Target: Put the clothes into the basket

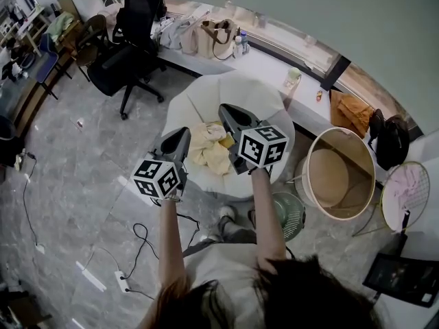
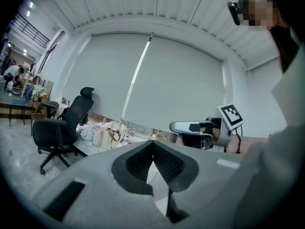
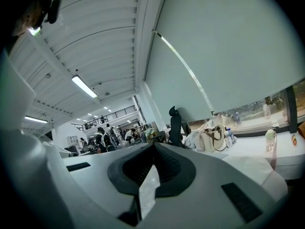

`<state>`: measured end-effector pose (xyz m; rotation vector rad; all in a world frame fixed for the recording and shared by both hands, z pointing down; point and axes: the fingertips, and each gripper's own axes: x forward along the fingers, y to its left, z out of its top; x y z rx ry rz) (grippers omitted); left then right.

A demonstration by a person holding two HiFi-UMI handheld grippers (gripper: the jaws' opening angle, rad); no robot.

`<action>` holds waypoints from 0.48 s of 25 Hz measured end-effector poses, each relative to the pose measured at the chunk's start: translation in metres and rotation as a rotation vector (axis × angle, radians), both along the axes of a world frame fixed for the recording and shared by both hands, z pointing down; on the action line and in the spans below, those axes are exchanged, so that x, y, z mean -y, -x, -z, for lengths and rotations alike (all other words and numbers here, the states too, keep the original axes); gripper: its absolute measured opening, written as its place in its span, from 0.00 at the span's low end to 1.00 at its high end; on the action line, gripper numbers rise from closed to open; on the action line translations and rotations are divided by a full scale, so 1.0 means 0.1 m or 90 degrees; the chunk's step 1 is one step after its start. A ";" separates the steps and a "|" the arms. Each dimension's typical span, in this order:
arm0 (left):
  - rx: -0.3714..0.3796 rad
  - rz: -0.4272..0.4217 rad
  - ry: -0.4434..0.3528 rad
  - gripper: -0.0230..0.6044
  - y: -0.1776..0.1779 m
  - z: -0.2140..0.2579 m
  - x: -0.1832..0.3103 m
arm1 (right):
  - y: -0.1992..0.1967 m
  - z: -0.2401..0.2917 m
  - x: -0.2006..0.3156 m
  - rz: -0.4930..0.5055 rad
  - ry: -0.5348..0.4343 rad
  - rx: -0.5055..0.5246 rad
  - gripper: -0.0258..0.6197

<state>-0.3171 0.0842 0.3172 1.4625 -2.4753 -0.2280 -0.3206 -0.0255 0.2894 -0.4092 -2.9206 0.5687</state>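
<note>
A heap of pale yellow and cream clothes (image 1: 208, 149) lies on a round white table (image 1: 236, 88) in the head view. My left gripper (image 1: 184, 133) hovers over the heap's left side, shut and empty. My right gripper (image 1: 225, 108) points over the heap's upper right, shut with nothing held. A round basket (image 1: 310, 162) with a light rim stands on the floor to the right of the table. In the left gripper view the jaws of the left gripper (image 2: 153, 142) meet at their tips, and the right gripper (image 2: 190, 127) shows beyond. In its own view the right gripper (image 3: 153, 145) is closed too.
A black office chair (image 1: 134, 40) stands left of the table. Bags (image 1: 209, 36) sit on a long white counter behind. A floor fan (image 1: 289, 214) is beside the basket. Cables and a power strip (image 1: 123, 277) lie on the grey floor. A round rack with pink cloth (image 1: 406, 192) stands far right.
</note>
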 end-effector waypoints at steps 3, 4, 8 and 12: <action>-0.003 0.004 0.000 0.05 0.04 -0.01 0.08 | 0.06 -0.03 0.04 0.014 0.004 -0.006 0.05; -0.004 0.004 0.000 0.05 0.04 -0.03 0.11 | 0.08 -0.05 0.05 0.019 0.003 -0.008 0.05; -0.007 0.011 0.004 0.05 0.08 -0.08 0.18 | 0.15 -0.11 0.08 0.034 -0.002 -0.017 0.05; -0.004 0.012 0.005 0.05 0.19 -0.04 0.24 | 0.23 -0.20 0.13 0.038 0.001 -0.036 0.05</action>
